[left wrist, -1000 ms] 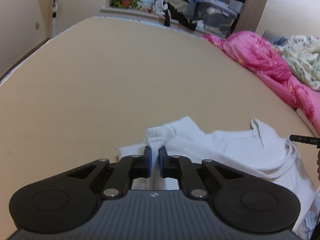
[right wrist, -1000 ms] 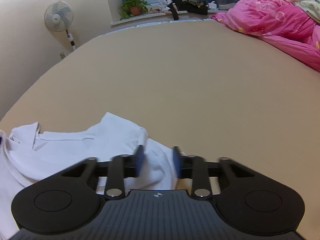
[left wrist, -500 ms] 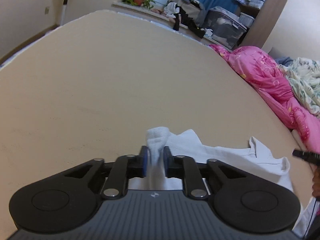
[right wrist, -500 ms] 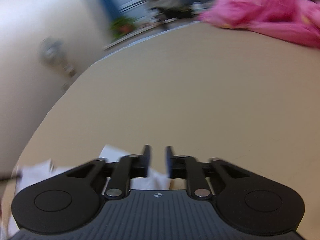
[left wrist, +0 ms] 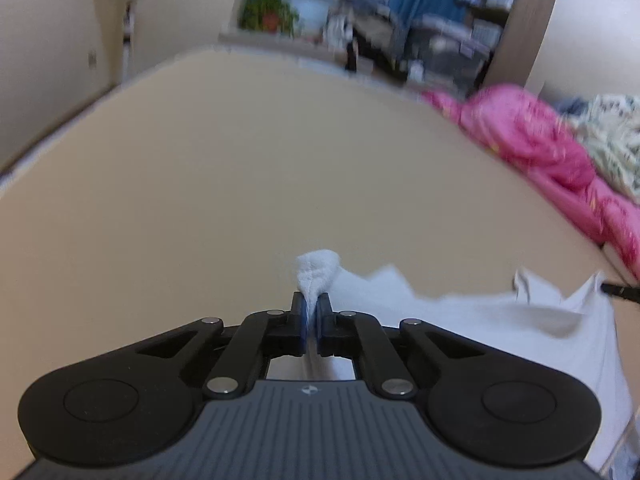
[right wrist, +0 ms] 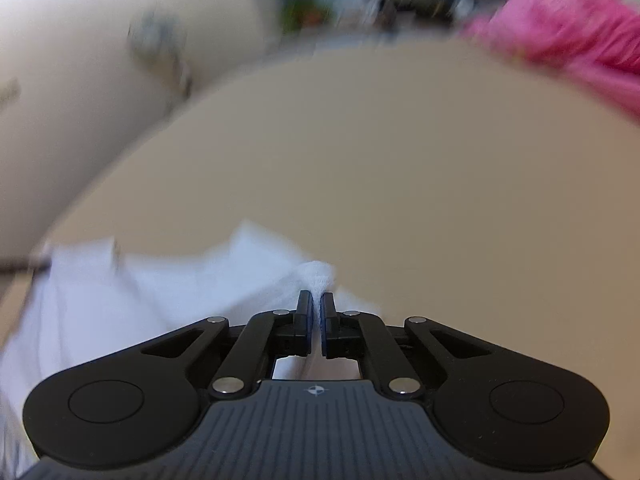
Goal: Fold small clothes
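Note:
A small white shirt (left wrist: 460, 320) lies on the beige bed sheet (left wrist: 280, 160). My left gripper (left wrist: 311, 305) is shut on a bunched edge of the shirt, which pokes out past the fingertips. In the right wrist view the shirt (right wrist: 160, 292) spreads to the left, and my right gripper (right wrist: 317, 305) is shut on another bunched edge of it. Both held edges are raised off the sheet. The right wrist view is blurred by motion.
A pink quilt (left wrist: 552, 152) and a floral blanket (left wrist: 612, 136) lie along the right side of the bed. A standing fan (left wrist: 128, 8) is by the left wall. A windowsill with a plant (left wrist: 272, 16) and piled clutter lies beyond the bed.
My right gripper went from open over the shirt to shut on its edge. Both grippers have lifted, raising the shirt's held edges. The left grip tightened.

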Motion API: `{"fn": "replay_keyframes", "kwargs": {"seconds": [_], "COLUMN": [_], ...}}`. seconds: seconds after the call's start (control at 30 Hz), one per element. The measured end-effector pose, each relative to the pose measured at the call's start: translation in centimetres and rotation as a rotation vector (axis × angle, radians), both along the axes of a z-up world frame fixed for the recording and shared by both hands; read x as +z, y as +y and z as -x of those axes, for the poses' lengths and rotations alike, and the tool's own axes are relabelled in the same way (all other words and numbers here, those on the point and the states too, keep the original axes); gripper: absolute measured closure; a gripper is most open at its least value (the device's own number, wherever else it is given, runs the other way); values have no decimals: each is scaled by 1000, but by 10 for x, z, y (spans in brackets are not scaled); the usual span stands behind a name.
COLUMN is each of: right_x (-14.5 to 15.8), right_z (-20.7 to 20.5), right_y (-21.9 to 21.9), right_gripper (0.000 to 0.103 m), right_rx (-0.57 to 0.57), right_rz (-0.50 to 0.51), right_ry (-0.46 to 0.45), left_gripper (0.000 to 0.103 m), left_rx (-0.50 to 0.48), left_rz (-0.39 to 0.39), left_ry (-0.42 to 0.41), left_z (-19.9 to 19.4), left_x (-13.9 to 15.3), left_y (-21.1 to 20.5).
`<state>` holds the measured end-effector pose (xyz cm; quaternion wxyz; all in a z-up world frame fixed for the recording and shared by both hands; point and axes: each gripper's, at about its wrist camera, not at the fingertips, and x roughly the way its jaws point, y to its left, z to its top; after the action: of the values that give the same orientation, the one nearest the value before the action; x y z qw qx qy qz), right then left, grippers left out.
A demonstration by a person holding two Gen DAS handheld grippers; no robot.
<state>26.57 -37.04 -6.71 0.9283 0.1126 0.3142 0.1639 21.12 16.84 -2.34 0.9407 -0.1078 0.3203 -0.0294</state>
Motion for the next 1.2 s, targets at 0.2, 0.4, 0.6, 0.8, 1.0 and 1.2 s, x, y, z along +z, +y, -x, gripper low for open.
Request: {"fn": "replay_keyframes", "kwargs": {"seconds": [0.2, 0.4, 0.6, 0.8, 1.0, 1.2], "right_x": [5, 1, -22, 8, 30, 4], "right_z": [-14, -25, -38, -3, 63, 89], "right_y": [9, 29, 30, 14, 18, 27], "right_gripper": [100, 101, 92, 92, 74, 72], "right_rx": [-153, -198, -222, -238, -77, -68], "right_rz": [-22, 39, 63, 0, 48, 67], "right_ry": [-55, -70, 115, 164, 216, 330], "left_gripper": [99, 99, 92, 90, 61, 58], "left_rx": [111, 141, 149, 79, -27, 3], "left_rz": [-61, -66, -19, 67, 128, 191], "left_ry": [23, -70, 162, 166, 262, 350], "left_z": [-7, -1, -12, 31, 112, 149], "left_x": [-8, 3, -17, 21, 31, 2], "left_y": [-1, -3, 2, 10, 9, 11]}}
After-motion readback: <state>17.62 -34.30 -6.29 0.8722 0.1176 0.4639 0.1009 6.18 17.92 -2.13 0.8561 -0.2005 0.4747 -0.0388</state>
